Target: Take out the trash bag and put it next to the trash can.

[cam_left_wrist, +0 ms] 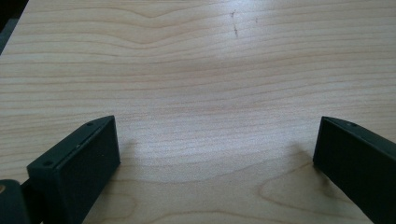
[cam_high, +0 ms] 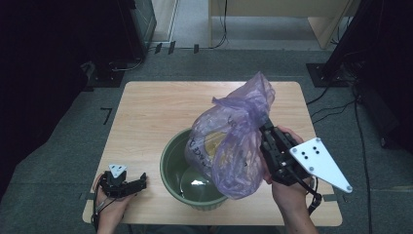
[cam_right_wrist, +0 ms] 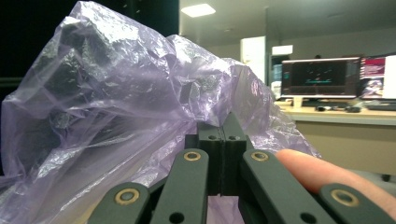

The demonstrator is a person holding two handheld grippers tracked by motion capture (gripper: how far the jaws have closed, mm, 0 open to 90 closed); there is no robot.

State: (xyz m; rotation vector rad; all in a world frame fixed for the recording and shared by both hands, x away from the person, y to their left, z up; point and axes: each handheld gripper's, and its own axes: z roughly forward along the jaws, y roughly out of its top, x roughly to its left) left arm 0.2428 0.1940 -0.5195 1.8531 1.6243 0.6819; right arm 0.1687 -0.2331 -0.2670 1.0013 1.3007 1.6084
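High view: right tool [cam_high: 267,130] pinches a purple plastic bag [cam_high: 231,141] above the green bowl [cam_high: 171,168]; left tool [cam_high: 141,179] rests wide apart on the tabletop [cam_high: 151,109], near-left.

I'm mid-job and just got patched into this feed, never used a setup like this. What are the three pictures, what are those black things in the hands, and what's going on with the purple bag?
There is no robot arm here. A person stands at a wooden table and holds a hand-operated black clamp tool in each hand.

The high view looks down from above. The other two pictures come from small cameras riding on each tool, looking out along its two jaws.

The left gripper rests near the table's front left corner. Its own view shows the jaws wide apart over bare wood, holding nothing.

The right gripper has its jaws pressed together on a crumpled purple plastic bag, holding it up over a green bowl on the table. Something yellowish shows through the bag, but I cannot tell what it is.
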